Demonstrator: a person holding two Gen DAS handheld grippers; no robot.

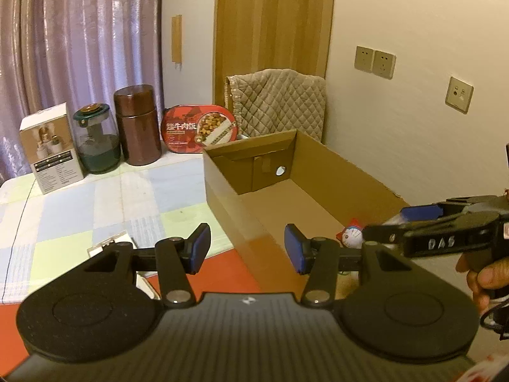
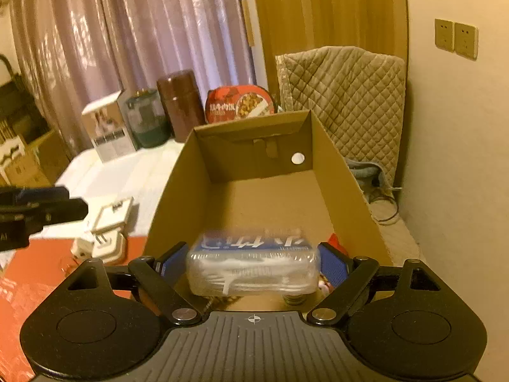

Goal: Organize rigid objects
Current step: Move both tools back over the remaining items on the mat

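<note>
Clear packet (image 2: 253,265) between right fingers (image 2: 331,262)

A big pink curtain (image 1: 79,31) hangs at the back. To its right stands a wooden door (image 1: 273,25). Right of the door, wall sockets (image 1: 375,60) sit on the wall.
</note>
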